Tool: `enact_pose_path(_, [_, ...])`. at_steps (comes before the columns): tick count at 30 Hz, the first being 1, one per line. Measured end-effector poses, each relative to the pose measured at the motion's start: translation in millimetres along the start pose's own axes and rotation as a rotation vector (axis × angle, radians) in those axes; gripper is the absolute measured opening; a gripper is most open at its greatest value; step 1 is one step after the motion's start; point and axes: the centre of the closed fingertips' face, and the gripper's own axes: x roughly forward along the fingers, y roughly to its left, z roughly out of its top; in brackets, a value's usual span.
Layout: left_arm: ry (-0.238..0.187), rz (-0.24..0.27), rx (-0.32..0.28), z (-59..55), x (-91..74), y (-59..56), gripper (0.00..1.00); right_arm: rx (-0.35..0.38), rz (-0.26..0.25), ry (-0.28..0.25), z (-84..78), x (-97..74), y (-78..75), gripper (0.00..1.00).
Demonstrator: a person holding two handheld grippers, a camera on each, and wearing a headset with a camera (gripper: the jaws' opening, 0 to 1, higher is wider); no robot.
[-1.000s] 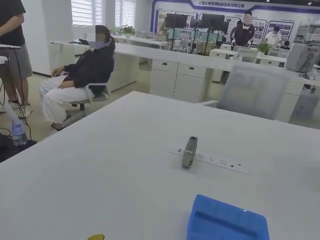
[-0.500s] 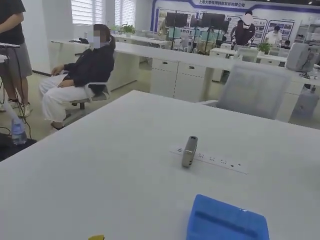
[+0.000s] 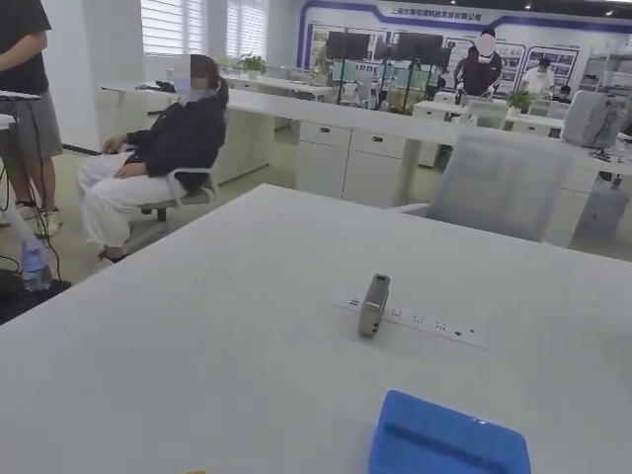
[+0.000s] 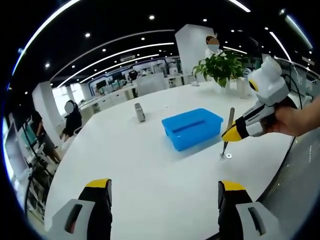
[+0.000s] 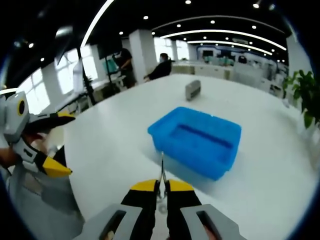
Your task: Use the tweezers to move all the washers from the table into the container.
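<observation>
Head view: only the camera is drifting up versus a second ago; container [image 3: 449,439] is staying at the tabletop's [image 3: 247,326] near edge.
Left gripper view: left gripper [image 4: 162,200] is hanging wide open, empty. Right gripper [image 4: 232,134] is pointing tweezers [image 4: 228,125] down at a washer [image 4: 228,156] just beside the container.
Right gripper view: the jaws are clamping the tweezers.
Judging from this, nothing is getting picked yet.

Nothing readable here: just a row of Chinese characters on the far wall sign [image 3: 434,15], too small to make out.
</observation>
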Motion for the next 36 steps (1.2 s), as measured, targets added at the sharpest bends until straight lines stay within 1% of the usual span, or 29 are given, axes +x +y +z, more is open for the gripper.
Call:
enact_pose_path(7, [0.006, 0.002, 0.005, -1.0, 0.1, 0.1, 0.9, 0.012, 0.013, -0.042, 22.3, -9.9, 1.9, 0.03])
enact_pose_path(10, [0.002, 0.002, 0.008, -0.4, -0.1, -0.1, 0.89, 0.022, 0.014, -0.056, 28.6, -12.4, 1.6, 0.03])
enact_pose_path(17, [0.006, 0.0, 0.011, -1.2, -0.2, -0.5, 0.89, 0.003, 0.009, -0.088, 45.6, -18.9, 1.5, 0.03])
enact_pose_path(25, [0.01, 0.001, 0.012, -2.1, 0.3, -0.4, 0.89, -0.018, 0.0, -0.119, 63.8, -21.5, -6.1, 0.03])
enact_pose_path(36, [0.024, -0.002, 0.02, -4.6, 1.1, -1.2, 0.89, -0.044, -0.02, -0.143, 80.2, -18.3, -16.0, 0.03])
